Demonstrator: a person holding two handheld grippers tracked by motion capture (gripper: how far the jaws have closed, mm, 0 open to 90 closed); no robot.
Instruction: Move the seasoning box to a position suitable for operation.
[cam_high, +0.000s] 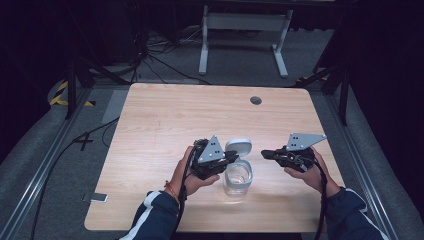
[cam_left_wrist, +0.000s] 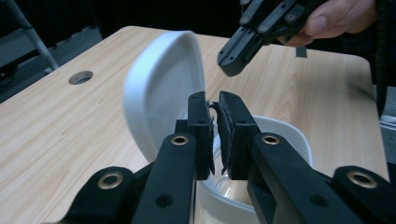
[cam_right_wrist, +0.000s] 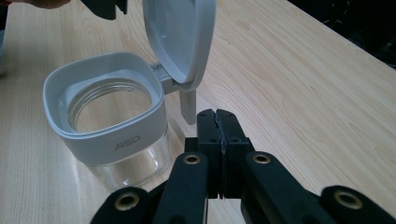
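Observation:
A clear glass jar (cam_high: 238, 179) with a pale grey collar (cam_right_wrist: 112, 135) stands on the table near its front middle. Its hinged lid (cam_high: 238, 146) stands up open, and a latch tab (cam_right_wrist: 188, 105) hangs from it. My left gripper (cam_high: 233, 157) is at the jar's left back rim, just over the collar (cam_left_wrist: 285, 135) and beside the lid (cam_left_wrist: 159, 93). Its jaws are together with nothing between them. My right gripper (cam_high: 265, 154) hovers right of the jar, shut and empty, with its tips (cam_right_wrist: 217, 114) just short of the latch tab. The jar looks empty.
The wooden table (cam_high: 165, 115) has a round cable hole (cam_high: 256, 100) at the back right. A white frame (cam_high: 245, 22) and cables stand on the floor beyond the table. A small flat device (cam_high: 95, 197) lies on the floor at the front left.

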